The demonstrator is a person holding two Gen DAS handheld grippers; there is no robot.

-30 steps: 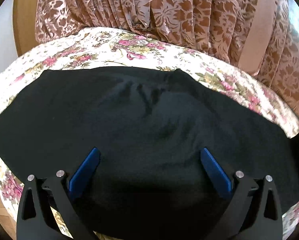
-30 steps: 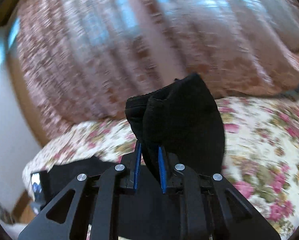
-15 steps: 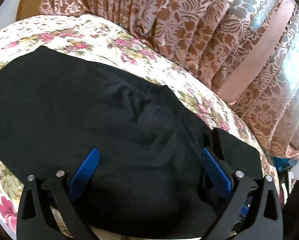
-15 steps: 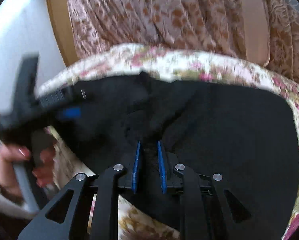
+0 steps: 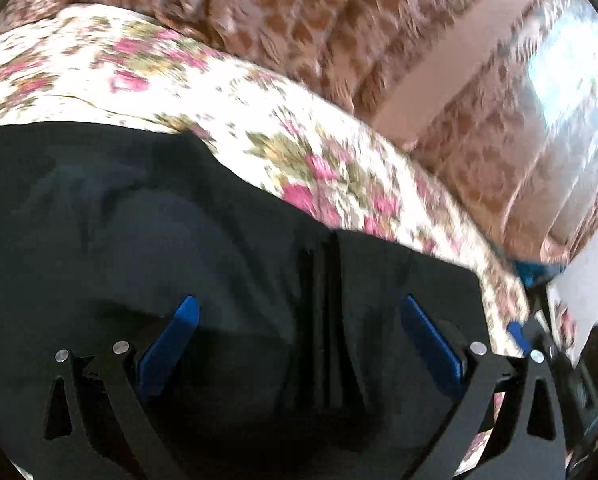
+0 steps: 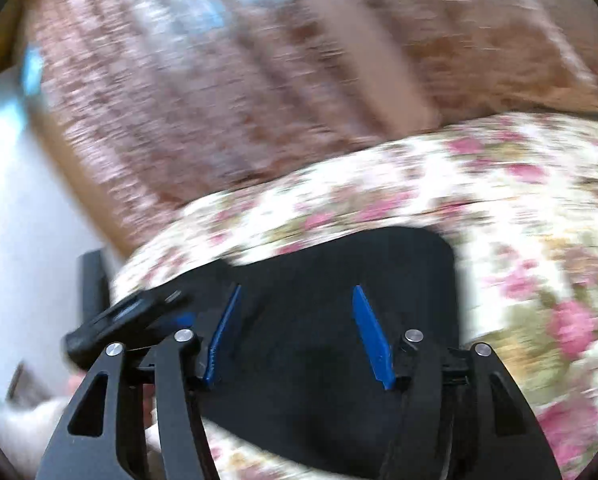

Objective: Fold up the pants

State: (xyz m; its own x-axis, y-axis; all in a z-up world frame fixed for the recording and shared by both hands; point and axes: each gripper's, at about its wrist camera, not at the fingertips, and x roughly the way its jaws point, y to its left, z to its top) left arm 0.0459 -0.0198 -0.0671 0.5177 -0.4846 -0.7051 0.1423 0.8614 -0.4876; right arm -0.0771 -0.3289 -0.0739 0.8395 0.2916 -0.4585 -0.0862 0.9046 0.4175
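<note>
The black pants (image 5: 147, 240) lie folded on the floral bedspread (image 5: 187, 76) and fill the lower half of the left wrist view. My left gripper (image 5: 299, 312) is open just above them, its blue pads wide apart and empty. In the right wrist view the pants (image 6: 339, 272) lie as a dark folded block with a rounded far corner. My right gripper (image 6: 299, 300) is open over them and holds nothing. Both views are blurred by motion.
Brown patterned curtains (image 5: 339, 20) hang behind the bed and also show in the right wrist view (image 6: 219, 80). The other gripper's black body (image 6: 127, 316) and a hand show at the left. A white wall (image 6: 11, 220) lies to the left.
My right gripper was shut on a fold of the pants, carried it over and laid it down, and now stands open. My left gripper stayed open and swung to the right.
</note>
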